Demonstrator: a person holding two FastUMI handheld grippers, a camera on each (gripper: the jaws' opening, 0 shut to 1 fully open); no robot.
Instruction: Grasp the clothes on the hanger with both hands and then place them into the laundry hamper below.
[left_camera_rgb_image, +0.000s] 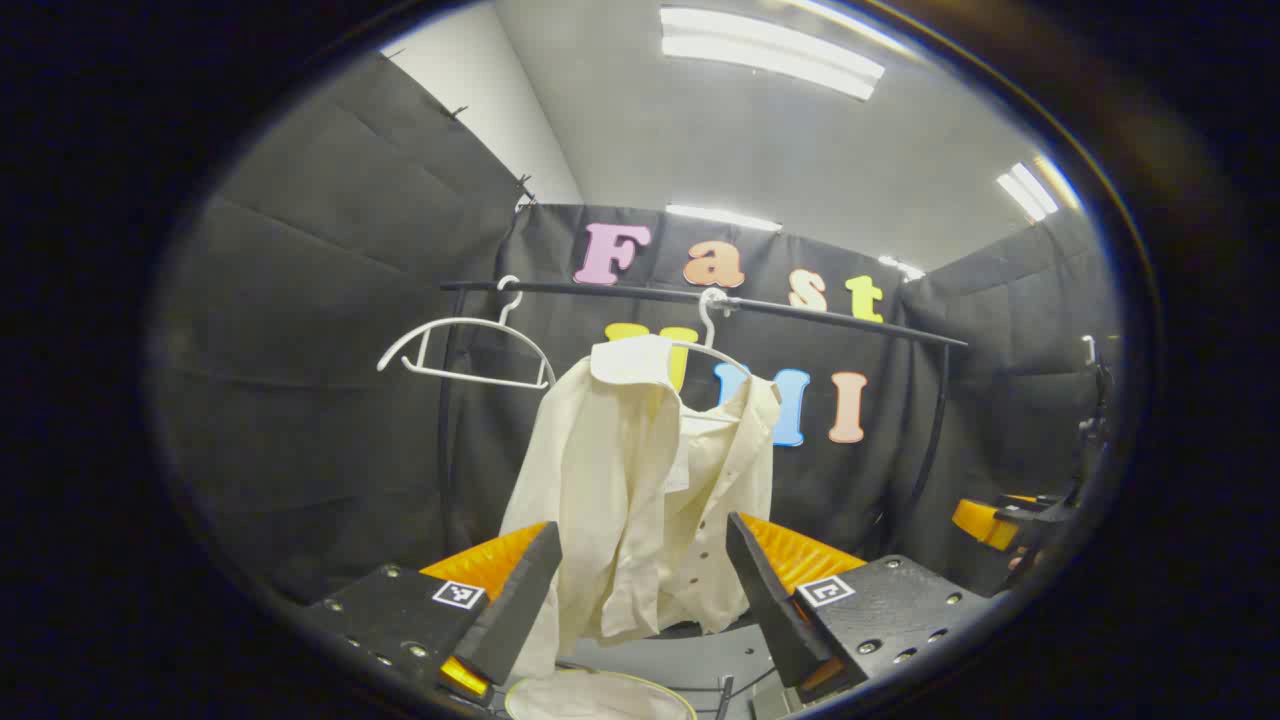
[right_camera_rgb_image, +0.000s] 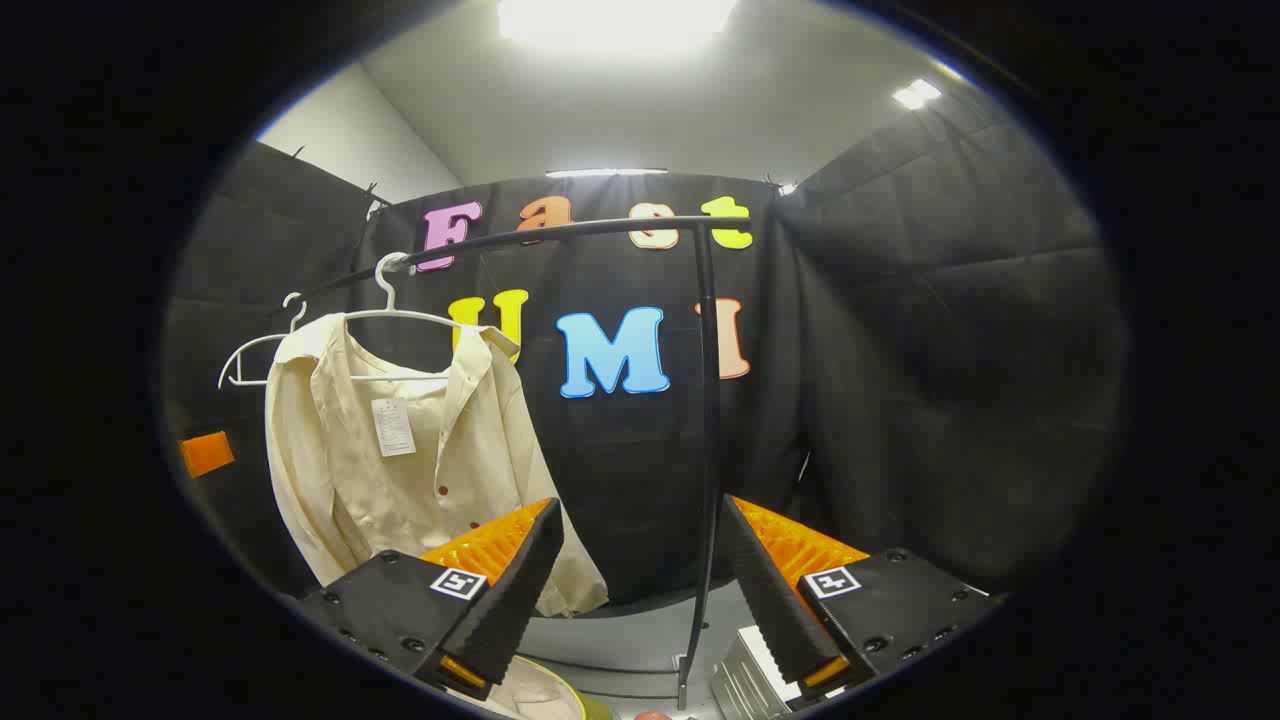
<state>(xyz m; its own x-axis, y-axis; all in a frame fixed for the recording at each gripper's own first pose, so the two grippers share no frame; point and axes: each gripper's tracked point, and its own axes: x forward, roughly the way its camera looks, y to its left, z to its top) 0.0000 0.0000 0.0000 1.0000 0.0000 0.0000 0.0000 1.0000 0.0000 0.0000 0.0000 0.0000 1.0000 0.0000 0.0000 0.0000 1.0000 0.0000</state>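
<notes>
A: Report the garment position.

B: The cream shirt (left_camera_rgb_image: 640, 480) hangs on a white hanger (left_camera_rgb_image: 712, 335) hooked over the black rail (left_camera_rgb_image: 830, 317). A second, bare hanger (left_camera_rgb_image: 465, 350) sits on the same rail, beside it. The rim of the laundry hamper (left_camera_rgb_image: 600, 697) is visible below the shirt.

A: Left hand-held gripper (left_camera_rgb_image: 645, 585) status?

B: Fingers spread wide, holding nothing. The shirt hangs beyond them, framed between the fingers, apart from both.

A: Right hand-held gripper (right_camera_rgb_image: 640, 590) status?

B: Also spread wide and empty. In the right gripper view the shirt (right_camera_rgb_image: 400, 450) hangs to the left of its fingers; the rail's upright post (right_camera_rgb_image: 708, 420) stands between them, farther off.
</notes>
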